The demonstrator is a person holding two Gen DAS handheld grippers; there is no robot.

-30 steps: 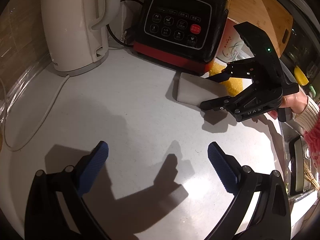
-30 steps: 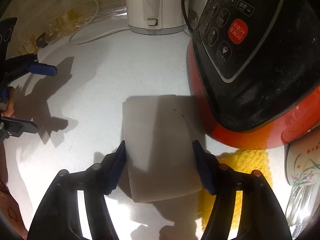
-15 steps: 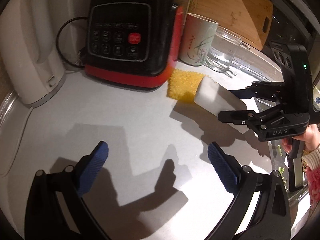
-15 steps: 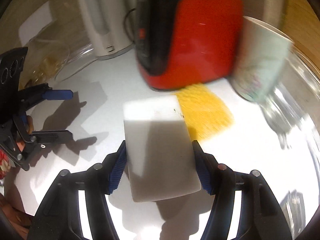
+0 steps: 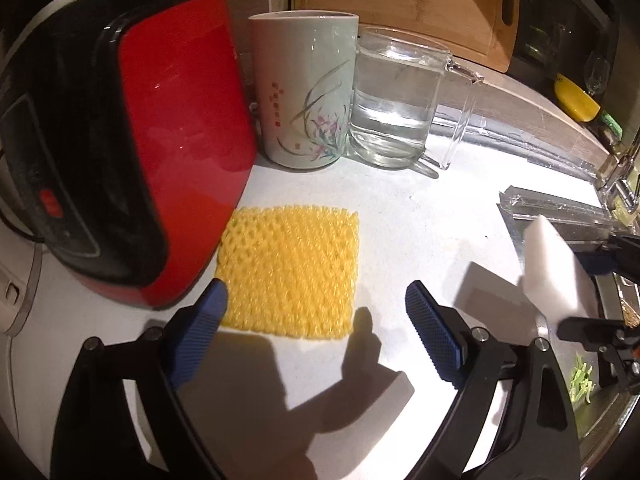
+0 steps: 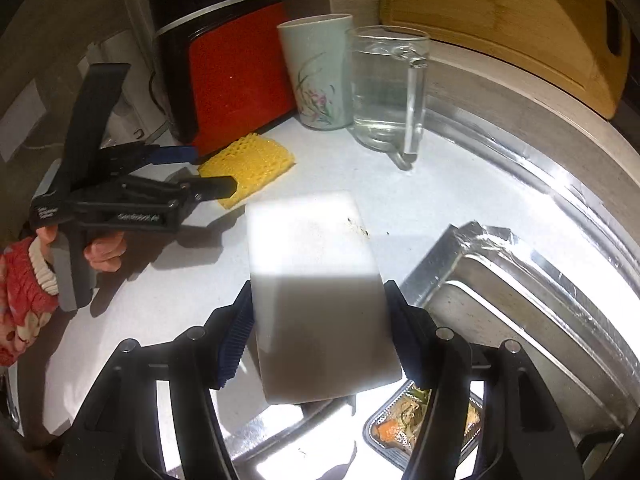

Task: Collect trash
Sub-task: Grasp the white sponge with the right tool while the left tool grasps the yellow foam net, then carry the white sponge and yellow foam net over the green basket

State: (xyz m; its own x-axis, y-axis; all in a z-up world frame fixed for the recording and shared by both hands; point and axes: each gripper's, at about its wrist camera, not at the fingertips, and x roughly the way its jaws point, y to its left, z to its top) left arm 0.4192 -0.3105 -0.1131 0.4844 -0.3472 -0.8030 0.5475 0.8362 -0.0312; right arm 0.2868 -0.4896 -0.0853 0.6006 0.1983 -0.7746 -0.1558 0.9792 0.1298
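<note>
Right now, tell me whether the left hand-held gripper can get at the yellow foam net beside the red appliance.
Probably yes. The left hand-held gripper is open, and the yellow foam net lies flat just ahead of its fingers. Only the red appliance crowds the net's left edge.

There were two grippers (image 5: 312, 332) (image 6: 316, 344), one white foam block (image 6: 316, 280), one yellow foam net (image 5: 288, 272), one cup (image 5: 306, 88), one glass jug (image 5: 396, 96), one red appliance (image 5: 120, 140) and one cutting board (image 5: 404, 0).
</note>
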